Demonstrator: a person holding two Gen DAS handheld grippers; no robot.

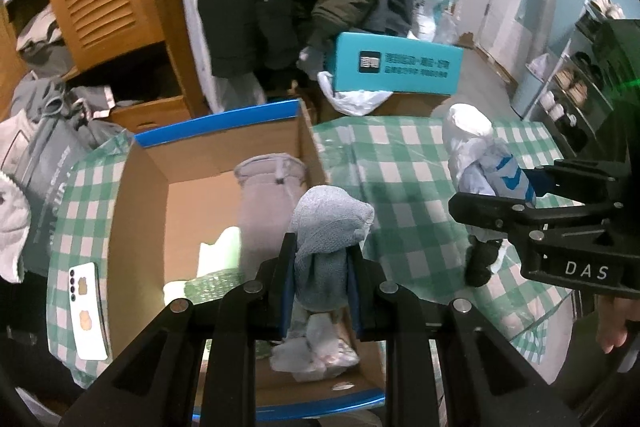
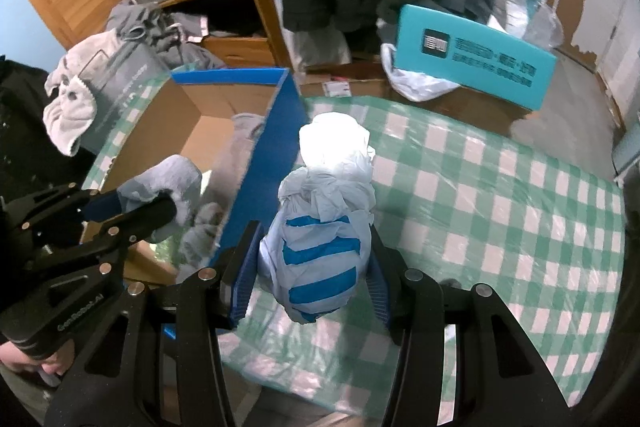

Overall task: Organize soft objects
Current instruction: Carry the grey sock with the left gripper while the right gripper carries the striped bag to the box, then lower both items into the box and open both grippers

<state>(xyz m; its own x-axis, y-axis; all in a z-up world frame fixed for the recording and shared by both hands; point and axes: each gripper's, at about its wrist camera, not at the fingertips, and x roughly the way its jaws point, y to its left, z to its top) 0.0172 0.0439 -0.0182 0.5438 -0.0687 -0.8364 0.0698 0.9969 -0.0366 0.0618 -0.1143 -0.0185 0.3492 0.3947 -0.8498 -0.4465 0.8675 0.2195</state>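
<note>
Partly, the left gripper (image 1: 320, 267) hides the grey sock (image 1: 326, 223) it clamps

The left gripper (image 1: 320, 283) pinches a grey-blue sock (image 1: 326, 227) above the open cardboard box (image 1: 140, 211), which holds a grey garment (image 1: 266, 187). To the right, the right gripper (image 1: 520, 193) grips a white-and-blue bundle (image 1: 476, 155) over the green checked tablecloth (image 1: 400, 167).

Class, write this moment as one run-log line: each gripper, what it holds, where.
left gripper: shut on grey cloth, over cardboard box | right gripper: shut on blue-striped bundle, over checked tablecloth
</note>
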